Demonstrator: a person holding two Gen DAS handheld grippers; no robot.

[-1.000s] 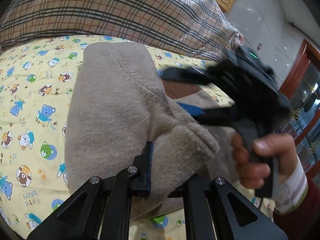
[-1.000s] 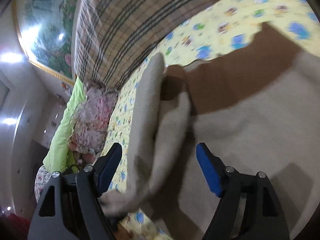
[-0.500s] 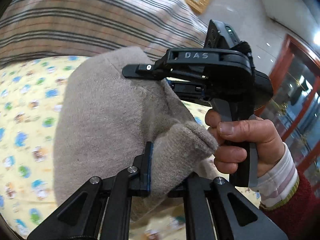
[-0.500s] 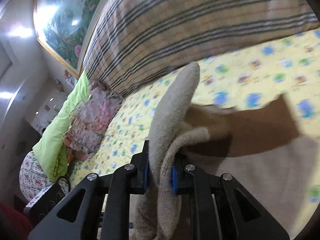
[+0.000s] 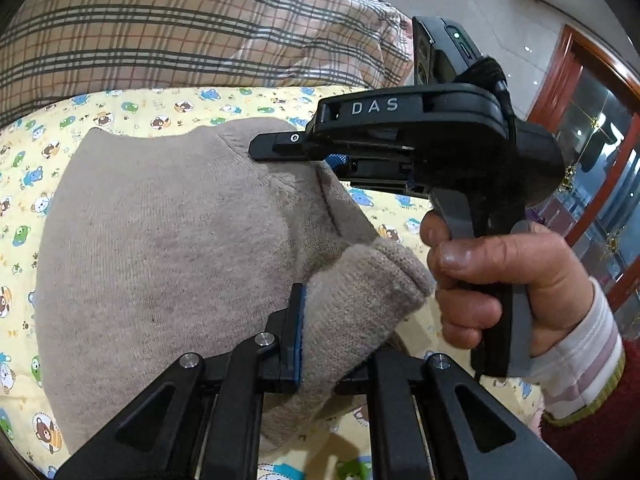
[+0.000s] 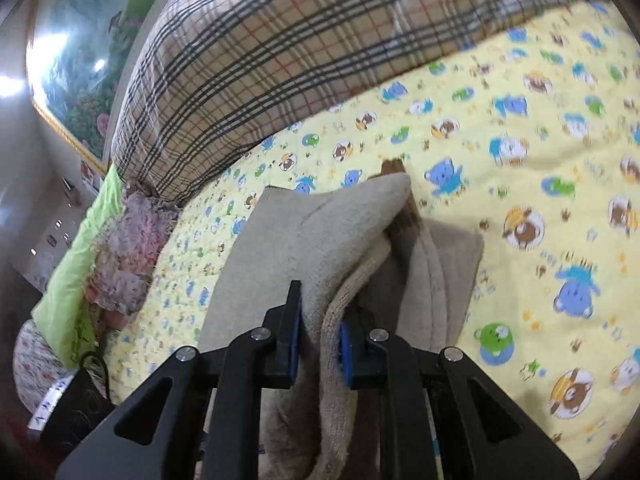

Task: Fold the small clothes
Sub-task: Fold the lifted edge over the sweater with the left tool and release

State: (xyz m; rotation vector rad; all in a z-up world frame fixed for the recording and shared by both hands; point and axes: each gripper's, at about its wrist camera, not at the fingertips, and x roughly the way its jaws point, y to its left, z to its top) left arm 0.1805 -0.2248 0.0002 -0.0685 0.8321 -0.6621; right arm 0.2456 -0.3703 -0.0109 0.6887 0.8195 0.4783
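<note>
A small beige knitted garment (image 5: 160, 240) hangs lifted above a yellow sheet with cartoon bears (image 5: 132, 110). My left gripper (image 5: 320, 344) is shut on a thick fold of its knit at the near edge. In the left wrist view my right gripper (image 5: 304, 156), held by a person's hand (image 5: 492, 280), pinches the far upper edge of the same garment. In the right wrist view the right gripper (image 6: 318, 338) is shut on a bunched edge of the beige garment (image 6: 344, 224), whose brown inner part (image 6: 404, 220) shows beyond the fold.
A large plaid pillow (image 5: 180, 28) lies along the far side of the bed. A green pillow (image 6: 76, 264) and a floral cloth (image 6: 124, 256) sit at the left in the right wrist view. A wooden glass-door cabinet (image 5: 600, 140) stands to the right.
The right gripper has shut on the garment's edge, having been open around it. Both grippers have carried the garment sideways, and more of it now hangs lifted off the sheet.
</note>
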